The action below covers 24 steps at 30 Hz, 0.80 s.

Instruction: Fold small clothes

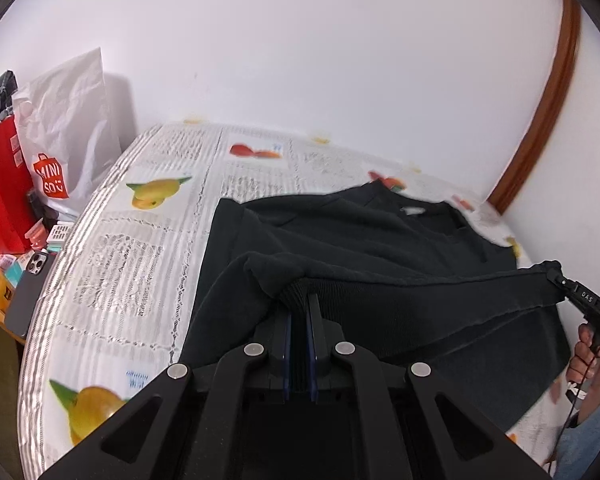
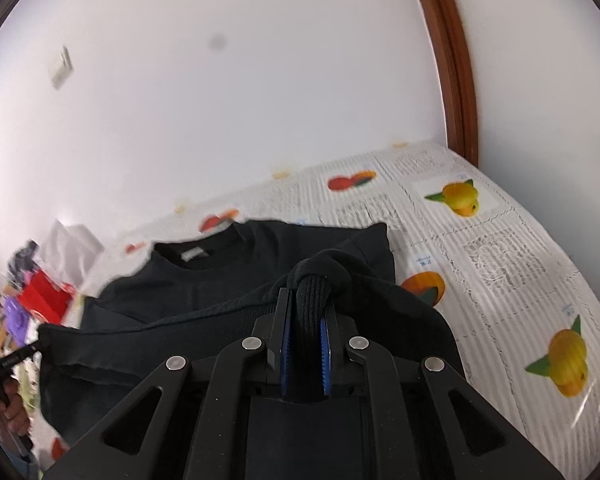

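The black knit sweatshirt (image 1: 380,240) lies spread on the counter (image 1: 140,240), which wears a clear-plastic-covered white cloth printed with yellow and orange fruit. Its neck opening with a pale label points toward the white wall, and its near hem is lifted off the surface. The lower part of the garment is cut off behind the black bodies of both tools, so how far it hangs over the near edge cannot be told.

The left tongs (image 1: 300,300) are pinched narrow on a bunched ribbed cuff or hem corner; the fabric hides their tips. The right tongs (image 2: 306,304) are likewise clamped on a ribbed roll of the same sweatshirt, which fills the gap between their blue pads (image 2: 286,344). In the left view the right tongs appear at the far right edge, gripping a stretched corner, with the hand (image 1: 592,352) below them partly cut off.

Left of the counter stand a red paper bag (image 1: 0,192) and a white plastic shopping bag with an orange logo (image 1: 68,128) (contents not visible). A dark smartphone (image 1: 32,288) lies beside small, blurred items that are hard to identify.
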Motion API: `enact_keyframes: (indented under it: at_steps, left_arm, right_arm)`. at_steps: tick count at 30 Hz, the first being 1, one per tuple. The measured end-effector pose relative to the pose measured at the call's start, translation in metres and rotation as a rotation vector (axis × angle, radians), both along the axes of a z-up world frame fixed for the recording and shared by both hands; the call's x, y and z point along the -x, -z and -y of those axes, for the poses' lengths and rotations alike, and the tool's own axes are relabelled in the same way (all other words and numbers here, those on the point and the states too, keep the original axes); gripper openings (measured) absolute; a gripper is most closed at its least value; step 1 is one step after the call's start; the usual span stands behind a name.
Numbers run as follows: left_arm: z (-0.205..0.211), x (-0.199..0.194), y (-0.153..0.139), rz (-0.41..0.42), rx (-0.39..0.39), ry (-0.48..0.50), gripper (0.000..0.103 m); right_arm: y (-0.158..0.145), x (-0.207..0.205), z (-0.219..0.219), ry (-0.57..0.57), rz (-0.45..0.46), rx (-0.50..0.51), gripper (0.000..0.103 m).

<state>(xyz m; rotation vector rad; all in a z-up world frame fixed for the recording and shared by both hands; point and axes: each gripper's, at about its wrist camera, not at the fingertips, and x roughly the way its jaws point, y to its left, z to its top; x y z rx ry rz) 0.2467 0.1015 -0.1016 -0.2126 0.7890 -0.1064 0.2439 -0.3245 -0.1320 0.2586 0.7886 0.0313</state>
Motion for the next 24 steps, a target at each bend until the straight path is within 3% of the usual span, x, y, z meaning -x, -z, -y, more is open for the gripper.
enact_keyframes:
  at_steps: [6, 13, 18, 21, 24]
  left_arm:
    - [-0.001, -0.016, 0.019, -0.052, -0.015, -0.013, 0.008]
    - [-0.006, -0.005, 0.010, -0.061, 0.014, 0.019, 0.014]
    - [-0.005, 0.025, 0.000, -0.025, 0.033, 0.074, 0.023]
    - [0.004, 0.044, -0.003, 0.008, 0.062, 0.158, 0.024]
    - [0.019, 0.046, 0.006, -0.033, 0.054, 0.224, 0.025]
  right_arm:
    - [0.035, -0.014, -0.004, 0.016, -0.113, 0.074, 0.012]
    - [0.011, 0.008, -0.013, 0.001, -0.101, 0.177, 0.022]
    - [-0.016, 0.044, -0.021, -0.062, -0.058, 0.176, 0.038]
    - [-0.014, 0.056, -0.031, -0.119, -0.080, 0.165, 0.038]
    - [0.004, 0.056, -0.046, -0.162, -0.133, 0.179, 0.038]
